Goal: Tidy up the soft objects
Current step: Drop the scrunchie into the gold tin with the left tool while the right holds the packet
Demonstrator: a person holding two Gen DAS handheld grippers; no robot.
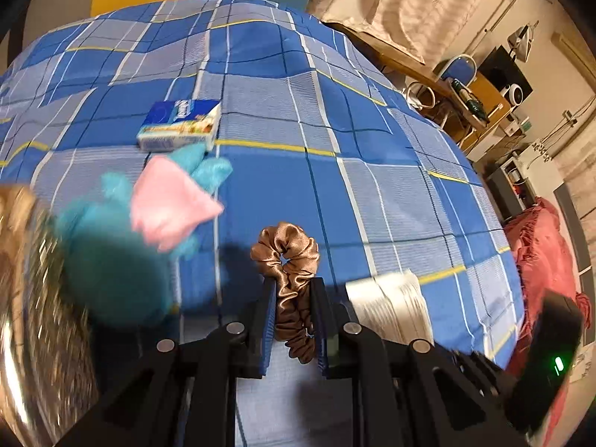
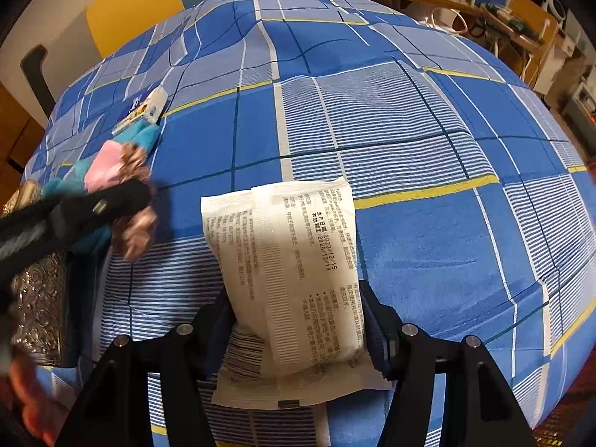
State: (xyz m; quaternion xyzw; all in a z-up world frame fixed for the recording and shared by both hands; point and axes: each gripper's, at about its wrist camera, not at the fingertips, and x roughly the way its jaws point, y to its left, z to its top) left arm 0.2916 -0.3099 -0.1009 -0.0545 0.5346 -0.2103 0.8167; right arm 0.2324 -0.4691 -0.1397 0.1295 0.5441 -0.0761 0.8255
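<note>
My left gripper is shut on a brown satin scrunchie, held just above the blue plaid bedspread. It also shows in the right wrist view, blurred. My right gripper is shut on a white printed soft packet, whose edge shows in the left wrist view. A teal plush toy with a pink cloth on it lies at the left, partly inside an embossed metal container.
A small blue and white carton lies on the bed beyond the plush. A red cushion sits off the bed's right side. A wooden desk with clutter stands at the far right.
</note>
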